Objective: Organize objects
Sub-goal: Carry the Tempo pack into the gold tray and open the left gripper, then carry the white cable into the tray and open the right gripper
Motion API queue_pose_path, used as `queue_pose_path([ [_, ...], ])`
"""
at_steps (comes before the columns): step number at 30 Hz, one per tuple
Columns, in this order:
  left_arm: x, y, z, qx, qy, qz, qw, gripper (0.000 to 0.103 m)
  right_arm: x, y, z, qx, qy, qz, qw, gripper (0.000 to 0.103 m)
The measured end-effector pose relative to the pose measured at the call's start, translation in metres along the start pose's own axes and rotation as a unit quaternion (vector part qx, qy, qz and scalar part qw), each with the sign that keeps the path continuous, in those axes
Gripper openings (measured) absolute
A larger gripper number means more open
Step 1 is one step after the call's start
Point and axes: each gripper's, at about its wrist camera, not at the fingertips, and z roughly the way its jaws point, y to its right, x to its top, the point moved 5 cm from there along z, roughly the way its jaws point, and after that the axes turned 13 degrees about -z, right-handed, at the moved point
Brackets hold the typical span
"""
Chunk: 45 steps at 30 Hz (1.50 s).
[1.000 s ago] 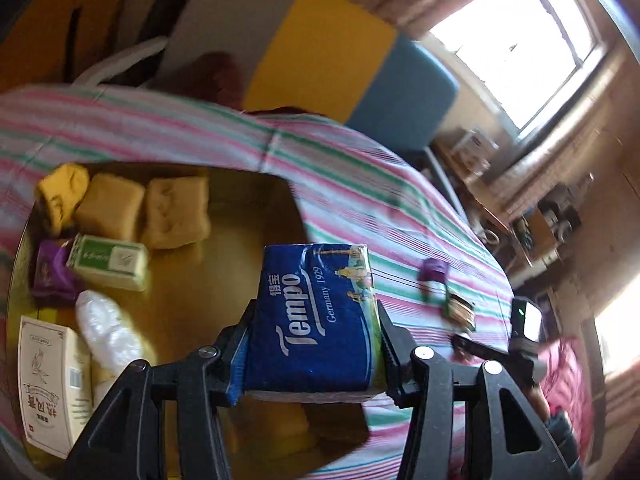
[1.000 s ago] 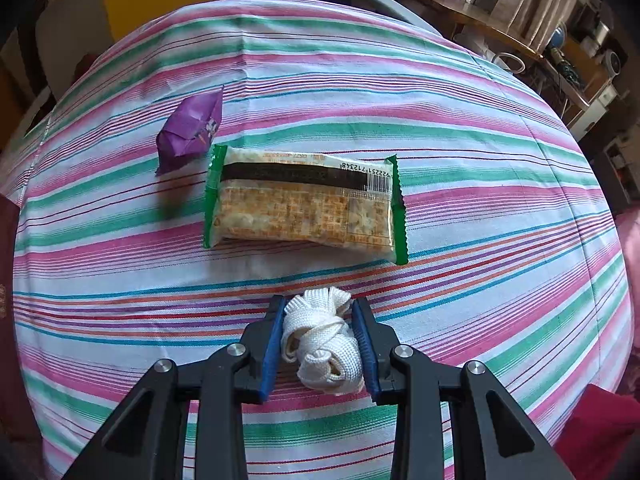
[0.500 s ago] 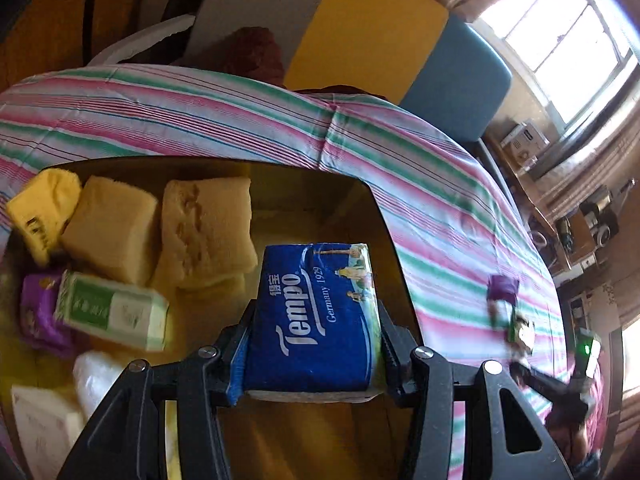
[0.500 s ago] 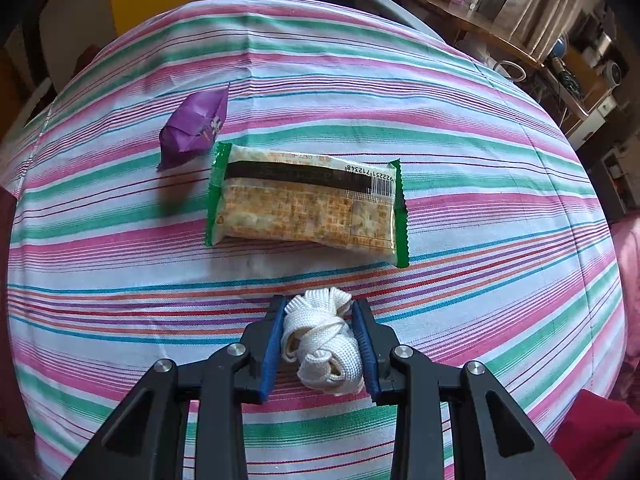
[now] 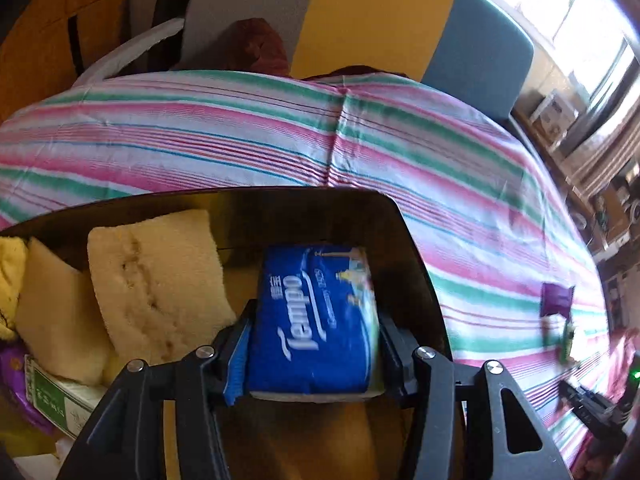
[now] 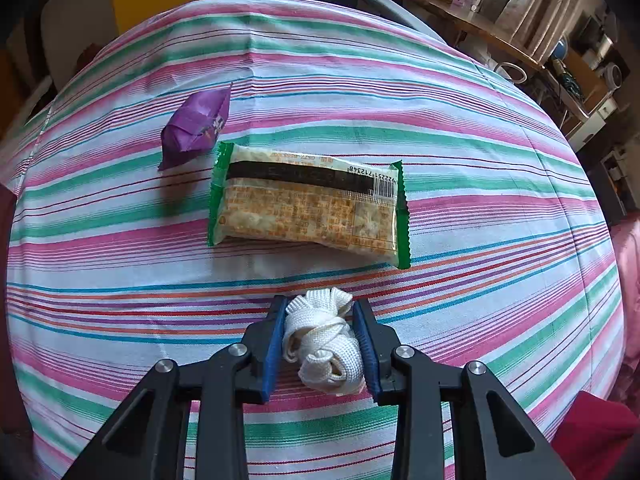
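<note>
My left gripper (image 5: 314, 314) hangs low inside a dark tray (image 5: 416, 248) with a blue Tempo tissue pack (image 5: 316, 288) between its fingers. Its jaws are opening. The pack looks blurred and slightly loose, with a thin gap at the right finger. My right gripper (image 6: 320, 306) is shut on a knotted bundle of white strap (image 6: 324, 340), just above the striped tablecloth (image 6: 480, 160). Beyond it lie a green-edged cracker packet (image 6: 308, 208) and a purple packet (image 6: 196, 128).
Inside the tray, left of the pack, sit two pale sponge-like blocks (image 5: 156, 280), a yellow item (image 5: 8, 272) and a green-and-white box (image 5: 52, 392). Chairs (image 5: 376, 16) stand behind the table. Shelves with clutter (image 6: 560, 40) line the right side.
My left gripper has sunk further into the tray and moved toward its far right corner. The tissue pack has gone blurred between the jaws. The right gripper and its strap bundle stayed still.
</note>
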Motion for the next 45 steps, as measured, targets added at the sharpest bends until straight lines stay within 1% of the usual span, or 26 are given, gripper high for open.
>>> queue_pose_path([
  [2, -0.001, 0.003, -0.003, -0.003, 0.004, 0.012, 0.9999, 0.061, 0.000, 0.000, 0.000, 0.000, 0.000, 0.001, 1.000, 0.035],
  [4, -0.001, 0.005, -0.010, -0.002, 0.017, 0.023, 0.9996, 0.063, -0.002, 0.003, -0.001, 0.001, 0.000, 0.001, 1.000, 0.035],
  [8, -0.002, 0.002, -0.034, -0.001, 0.039, 0.030, 0.9988, 0.063, -0.002, 0.003, -0.001, 0.002, 0.001, 0.002, 1.000, 0.035],
  [10, -0.005, -0.002, -0.055, -0.001, 0.066, 0.039, 0.9971, 0.063, -0.001, 0.004, 0.000, 0.003, 0.001, 0.003, 1.000, 0.035],
  [14, -0.022, -0.008, -0.098, -0.009, 0.110, 0.050, 0.9926, 0.063, 0.000, 0.005, 0.003, 0.002, 0.002, 0.001, 1.000, 0.035],
  [19, -0.049, -0.019, -0.136, -0.017, 0.141, 0.071, 0.9874, 0.063, 0.000, 0.003, 0.002, -0.001, 0.003, -0.001, 1.000, 0.035],
  [26, -0.076, -0.033, -0.164, -0.010, 0.157, 0.092, 0.9833, 0.063, 0.000, 0.000, 0.001, -0.004, 0.005, -0.003, 1.000, 0.035],
  [31, -0.094, -0.042, -0.177, -0.011, 0.158, 0.091, 0.9832, 0.063, 0.000, -0.004, -0.001, -0.009, 0.007, -0.007, 1.000, 0.033],
  [38, -0.108, -0.059, -0.184, -0.010, 0.151, 0.086, 0.9847, 0.063, 0.000, -0.007, -0.003, -0.017, 0.010, -0.017, 1.000, 0.032],
  [45, -0.114, -0.086, -0.193, -0.003, 0.151, 0.065, 0.9863, 0.063, 0.000, -0.011, -0.005, -0.026, 0.013, -0.026, 0.999, 0.031],
])
